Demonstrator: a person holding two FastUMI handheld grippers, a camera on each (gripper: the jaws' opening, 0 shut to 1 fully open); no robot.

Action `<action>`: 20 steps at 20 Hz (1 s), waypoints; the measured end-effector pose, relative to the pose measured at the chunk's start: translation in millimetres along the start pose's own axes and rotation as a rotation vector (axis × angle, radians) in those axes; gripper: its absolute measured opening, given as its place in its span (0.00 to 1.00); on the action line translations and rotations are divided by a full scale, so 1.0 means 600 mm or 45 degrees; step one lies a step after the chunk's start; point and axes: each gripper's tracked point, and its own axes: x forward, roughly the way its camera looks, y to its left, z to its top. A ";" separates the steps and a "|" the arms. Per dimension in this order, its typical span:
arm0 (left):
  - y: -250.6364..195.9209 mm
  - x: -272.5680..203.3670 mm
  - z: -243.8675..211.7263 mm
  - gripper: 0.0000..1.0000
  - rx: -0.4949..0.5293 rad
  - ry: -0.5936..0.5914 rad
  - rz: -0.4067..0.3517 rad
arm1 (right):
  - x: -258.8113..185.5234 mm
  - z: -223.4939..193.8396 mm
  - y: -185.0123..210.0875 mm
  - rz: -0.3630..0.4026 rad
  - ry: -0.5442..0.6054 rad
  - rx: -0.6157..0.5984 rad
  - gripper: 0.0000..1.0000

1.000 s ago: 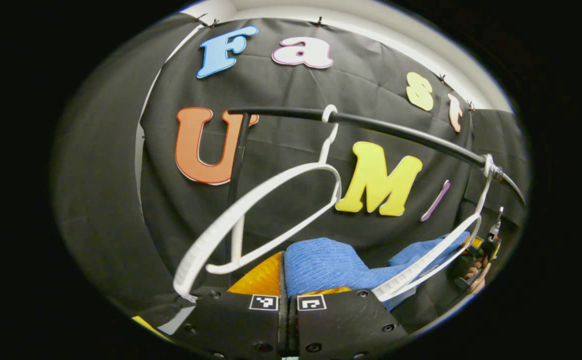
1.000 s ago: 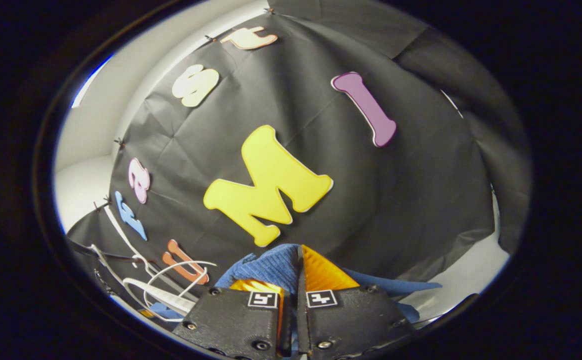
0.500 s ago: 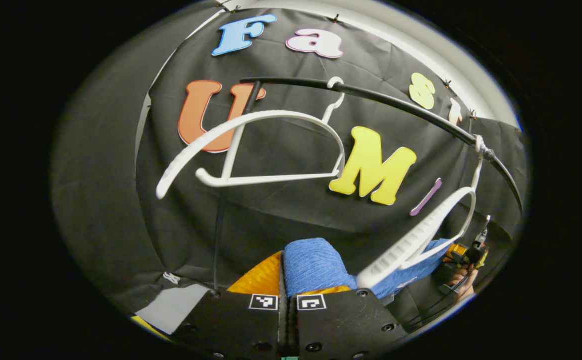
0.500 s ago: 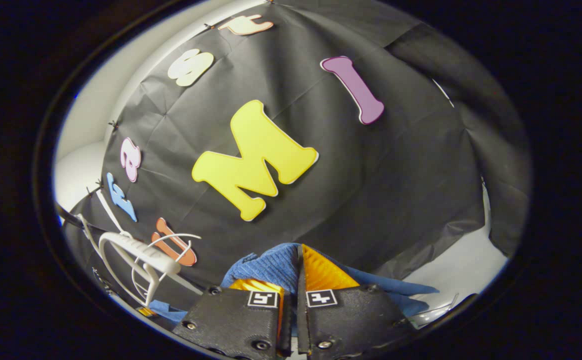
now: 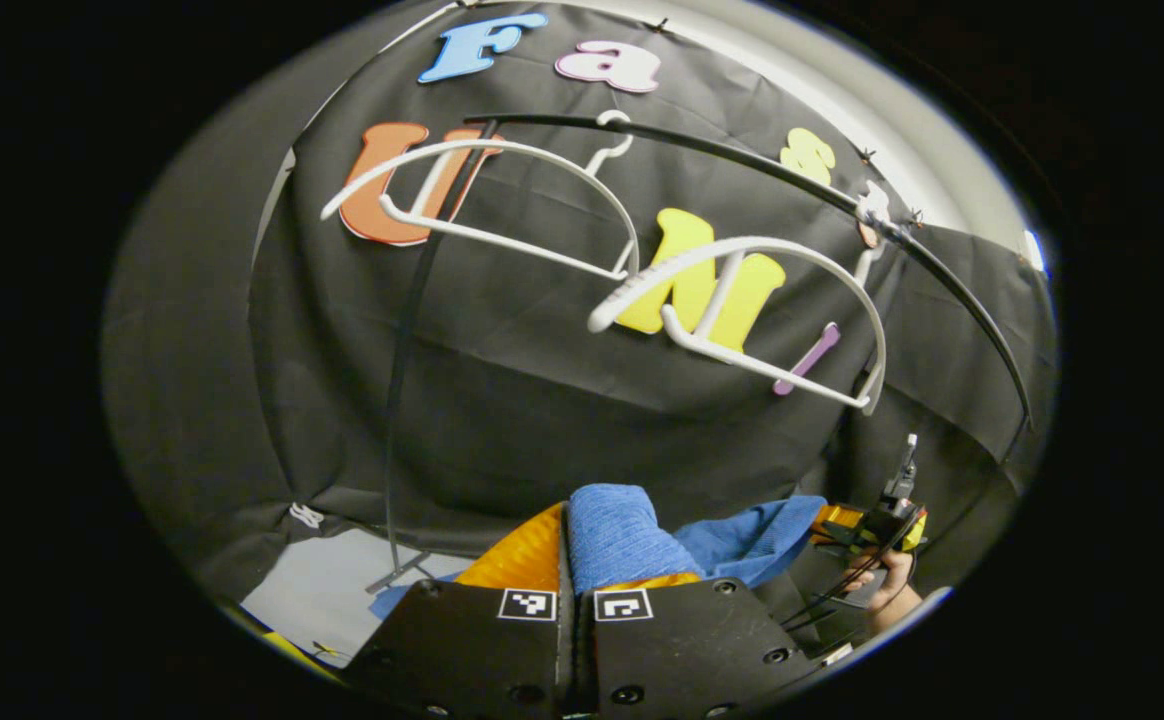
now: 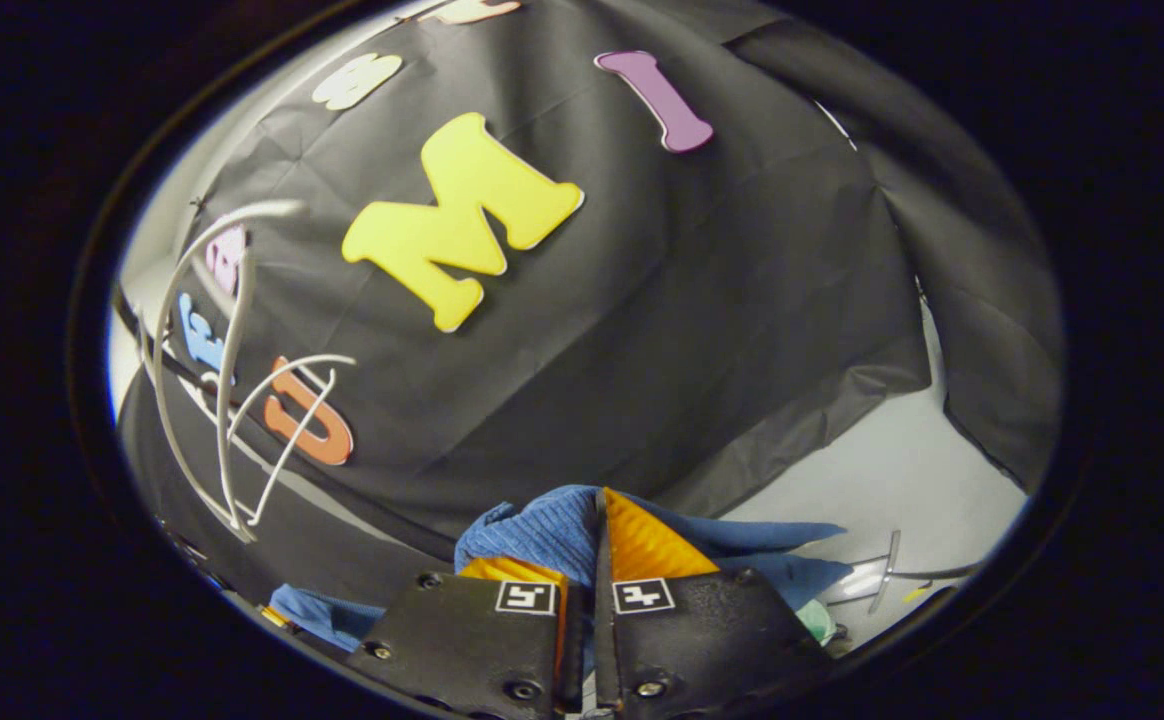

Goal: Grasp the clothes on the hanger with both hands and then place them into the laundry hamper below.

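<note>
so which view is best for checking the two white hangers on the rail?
Left gripper view. Both white hangers hang bare on the black rail, near mid-frame, hooks and bars in full outline. The right gripper view catches them at its far left edge, overlapping, thin and blurred by distortion.

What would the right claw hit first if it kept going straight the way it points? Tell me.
Past the blue knitted cloth pinched in the right claw, the line seems to run into the black cloth booth wall. Nothing else appears to stand between, though depth is hard to judge in this fisheye view.
</note>
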 end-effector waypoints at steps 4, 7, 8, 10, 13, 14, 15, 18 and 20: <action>-0.037 -0.028 -0.042 0.00 0.016 0.060 -0.083 | -0.046 -0.076 -0.003 -0.043 0.048 -0.023 0.08; -0.082 -0.041 -0.061 0.00 0.089 0.089 -0.180 | -0.096 -0.129 0.020 -0.027 0.092 -0.027 0.08; -0.098 -0.050 -0.063 0.00 0.117 0.090 -0.215 | -0.111 -0.144 0.031 -0.013 0.097 -0.030 0.08; -0.129 -0.070 -0.068 0.00 0.170 0.100 -0.290 | -0.137 -0.168 0.056 0.014 0.106 -0.045 0.08; -0.176 -0.083 -0.077 0.00 0.227 0.114 -0.396 | -0.169 -0.186 0.099 0.061 0.119 -0.086 0.08; -0.187 -0.085 -0.075 0.00 0.243 0.120 -0.423 | -0.176 -0.191 0.114 0.079 0.122 -0.094 0.08; -0.198 -0.090 -0.074 0.00 0.253 0.124 -0.449 | -0.186 -0.194 0.130 0.103 0.126 -0.098 0.08; -0.227 -0.107 -0.069 0.00 0.267 0.127 -0.540 | -0.207 -0.202 0.177 0.200 0.151 -0.108 0.07; -0.235 -0.102 -0.070 0.00 0.271 0.131 -0.569 | -0.208 -0.207 0.190 0.253 0.172 -0.119 0.07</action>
